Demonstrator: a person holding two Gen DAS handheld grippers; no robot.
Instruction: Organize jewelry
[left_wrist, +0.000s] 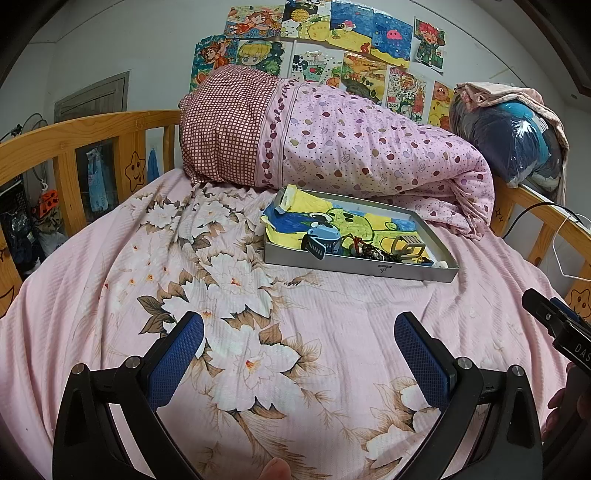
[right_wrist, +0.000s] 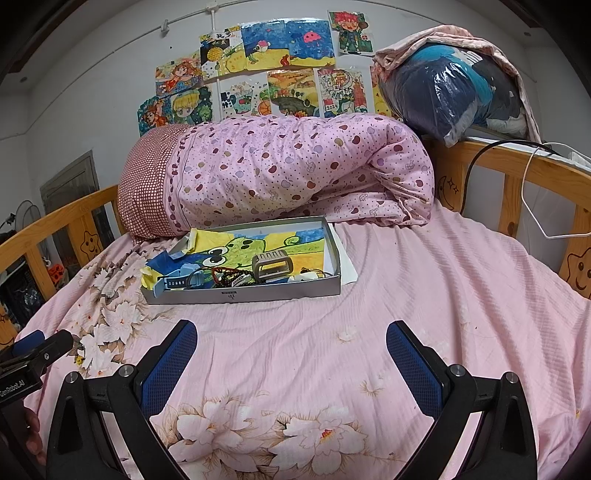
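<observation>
1. My left gripper (left_wrist: 299, 334) is black, its fingers (left_wrist: 177, 363) faced with dimpled blue pads.
2. Silver screws (left_wrist: 464, 363) cap the pivots, lower frame.
3. My right gripper (right_wrist: 291, 341) matches; white lettering marks the other unit at far left.

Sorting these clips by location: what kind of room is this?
Most likely a child's bedroom: a wooden bed frame with star faces, a rolled pink quilt on the floral sheet, and crayon drawings taped to the wall.

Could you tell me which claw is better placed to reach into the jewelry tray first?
Probably the right claw: the tray lies almost straight ahead of its open fingers, but off to the right of the left claw.
</observation>
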